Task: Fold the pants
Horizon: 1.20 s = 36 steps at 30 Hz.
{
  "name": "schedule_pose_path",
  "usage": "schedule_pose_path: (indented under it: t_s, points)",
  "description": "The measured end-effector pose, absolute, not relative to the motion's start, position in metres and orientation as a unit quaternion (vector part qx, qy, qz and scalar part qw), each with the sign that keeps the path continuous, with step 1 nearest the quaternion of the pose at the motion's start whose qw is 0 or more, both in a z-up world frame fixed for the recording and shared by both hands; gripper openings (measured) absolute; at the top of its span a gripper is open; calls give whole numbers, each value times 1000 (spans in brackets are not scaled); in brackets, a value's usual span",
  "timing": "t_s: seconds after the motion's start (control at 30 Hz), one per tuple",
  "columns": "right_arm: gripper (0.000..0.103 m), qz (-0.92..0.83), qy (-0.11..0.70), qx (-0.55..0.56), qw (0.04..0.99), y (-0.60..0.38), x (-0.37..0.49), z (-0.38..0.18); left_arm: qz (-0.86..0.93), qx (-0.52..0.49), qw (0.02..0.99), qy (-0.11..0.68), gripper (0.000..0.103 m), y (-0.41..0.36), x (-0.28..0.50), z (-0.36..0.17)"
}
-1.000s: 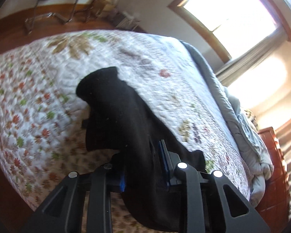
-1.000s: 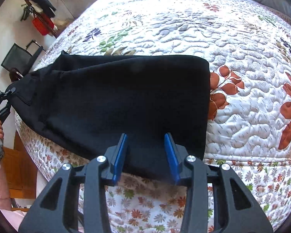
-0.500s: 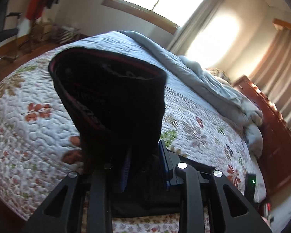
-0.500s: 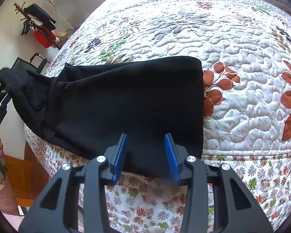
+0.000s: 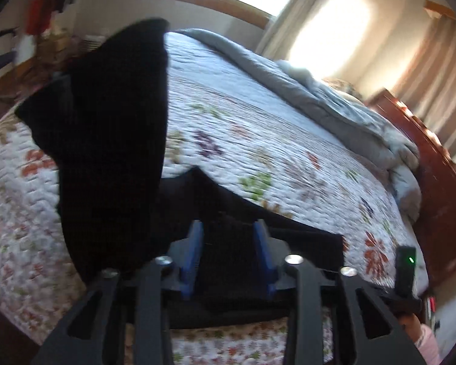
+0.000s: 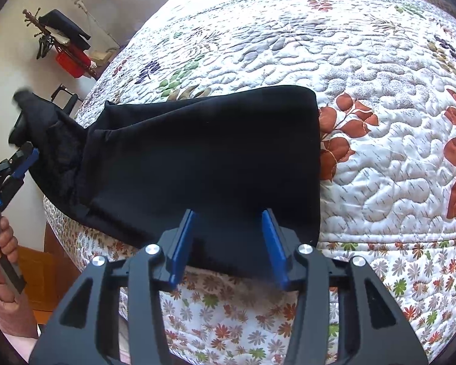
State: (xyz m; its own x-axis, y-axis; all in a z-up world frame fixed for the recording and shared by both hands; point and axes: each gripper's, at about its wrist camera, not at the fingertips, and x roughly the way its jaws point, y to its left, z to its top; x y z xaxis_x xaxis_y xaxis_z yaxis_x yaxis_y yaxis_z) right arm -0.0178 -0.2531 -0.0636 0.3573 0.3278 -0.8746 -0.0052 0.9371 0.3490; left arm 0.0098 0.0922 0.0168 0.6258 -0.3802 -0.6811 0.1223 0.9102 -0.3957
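Black pants (image 6: 203, 158) lie across the near edge of a floral quilted bed (image 6: 380, 97). My right gripper (image 6: 228, 240) is open, its blue pads either side of the pants' near hem edge. In the left wrist view the waist end of the pants (image 5: 112, 140) hangs lifted in the air left of my left gripper (image 5: 228, 252), whose blue pads stand apart with dark cloth between and below them; whether it grips the cloth I cannot tell. The left gripper (image 6: 18, 164) also shows at the far left of the right wrist view, at the raised waist end.
A grey duvet (image 5: 334, 103) is bunched along the far side of the bed, by a wooden headboard (image 5: 434, 182). A coat rack with red and black items (image 6: 63, 45) and a chair stand by the wall. Wooden floor lies beside the bed.
My left gripper has carried the waist end up and toward the leg end. Its pads now stand wider apart. My right gripper has stayed open at the hem.
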Motion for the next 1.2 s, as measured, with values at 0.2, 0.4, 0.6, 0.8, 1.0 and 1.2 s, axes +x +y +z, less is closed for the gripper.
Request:
schedule_pose_path:
  t_s: [0.2, 0.4, 0.6, 0.8, 1.0, 1.2]
  points:
    - [52, 103, 558, 126, 814, -246, -16, -64, -37, -220, 883, 413, 69, 187, -11, -3]
    - [54, 100, 559, 118, 815, -241, -14, -65, 39, -337, 822, 456, 75, 269, -21, -48]
    - [55, 99, 562, 111, 814, -238, -12, -66, 84, -452, 767, 447, 75, 313, -25, -97]
    - [56, 99, 563, 105, 814, -236, -10, -68, 70, -518, 760, 387, 74, 356, -10, -119]
    - [59, 101, 562, 99, 815, -235, -8, -70, 58, -578, 733, 355, 78, 387, 8, -133]
    - [63, 104, 561, 94, 816, -232, -7, -71, 24, -572, 749, 334, 33, 380, 9, -116]
